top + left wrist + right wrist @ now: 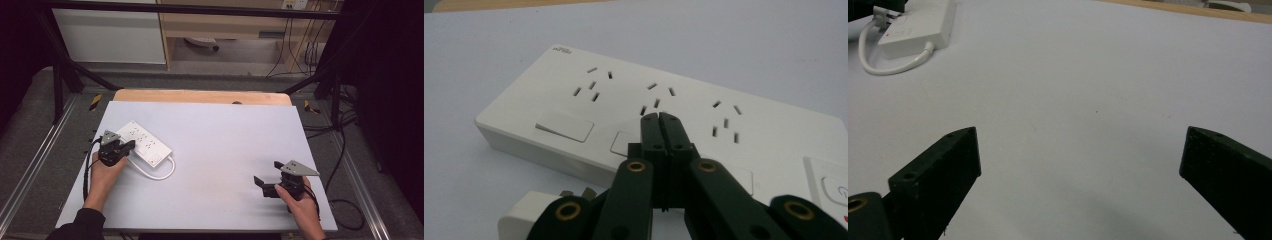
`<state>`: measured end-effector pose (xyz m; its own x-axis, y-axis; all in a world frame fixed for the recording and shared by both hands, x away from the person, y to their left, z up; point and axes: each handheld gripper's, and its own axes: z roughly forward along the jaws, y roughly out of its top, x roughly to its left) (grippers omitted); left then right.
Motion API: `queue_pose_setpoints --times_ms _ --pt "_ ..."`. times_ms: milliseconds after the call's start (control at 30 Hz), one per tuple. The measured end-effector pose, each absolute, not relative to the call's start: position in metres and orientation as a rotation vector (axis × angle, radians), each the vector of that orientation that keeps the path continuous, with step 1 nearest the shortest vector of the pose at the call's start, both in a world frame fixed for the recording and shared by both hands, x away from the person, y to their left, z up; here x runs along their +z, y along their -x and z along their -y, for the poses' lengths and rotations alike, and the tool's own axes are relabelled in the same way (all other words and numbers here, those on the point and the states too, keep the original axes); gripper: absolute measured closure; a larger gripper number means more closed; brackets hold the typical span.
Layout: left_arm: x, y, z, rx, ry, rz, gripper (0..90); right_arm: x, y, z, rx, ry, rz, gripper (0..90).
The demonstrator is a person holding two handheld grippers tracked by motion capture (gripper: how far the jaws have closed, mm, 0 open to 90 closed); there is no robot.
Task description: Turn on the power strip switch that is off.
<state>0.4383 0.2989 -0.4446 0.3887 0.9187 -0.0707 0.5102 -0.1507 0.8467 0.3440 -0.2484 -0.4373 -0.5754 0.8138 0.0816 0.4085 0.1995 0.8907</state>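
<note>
Over the power strip point(664, 115), left gripper point(659, 116) fingers pressed together, empty; right gripper point(1078, 150) fingers spread wide.

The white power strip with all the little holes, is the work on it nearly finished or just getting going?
Just getting going, it seems. Done: nothing visible; all sockets on the power strip are empty, and its plug lies loose on the table. In hand: the left gripper, jaws shut with nothing between them, points its tips at the strip's middle switch. Left: probably pressing it. The right gripper waits open, away from the strip.
</note>
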Motion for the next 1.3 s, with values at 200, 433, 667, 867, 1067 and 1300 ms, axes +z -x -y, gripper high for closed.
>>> queue_pose_setpoints --times_ms 200,433,667,867,1067,1300 --pt "-0.4451 -0.4386 -0.2995 0.603 -1.795 -1.242 89.9 -0.4373 -0.3439 0.2485 1.338 -1.141 -2.073 3.5" --pt "-0.4459 -0.4392 -0.3006 0.596 -1.782 -1.245 89.9 -0.4376 -0.3441 0.2485 1.333 -1.140 -2.073 3.4" --pt "-0.4457 -0.4391 -0.3005 0.597 -1.783 -1.250 89.9 -0.4376 -0.3442 0.2487 1.334 -1.141 -2.073 3.4" --pt "-0.4459 -0.4391 -0.3005 0.595 -1.780 -1.251 89.9 -0.4378 -0.3442 0.2484 1.333 -1.140 -2.074 3.5" --pt "-0.4460 -0.4394 -0.3000 0.593 -1.778 -1.252 89.9 -0.4377 -0.3441 0.2486 1.333 -1.142 -2.074 3.4" --pt "-0.4460 -0.4395 -0.2998 0.591 -1.776 -1.254 89.9 -0.4379 -0.3442 0.2486 1.335 -1.141 -2.075 3.4"
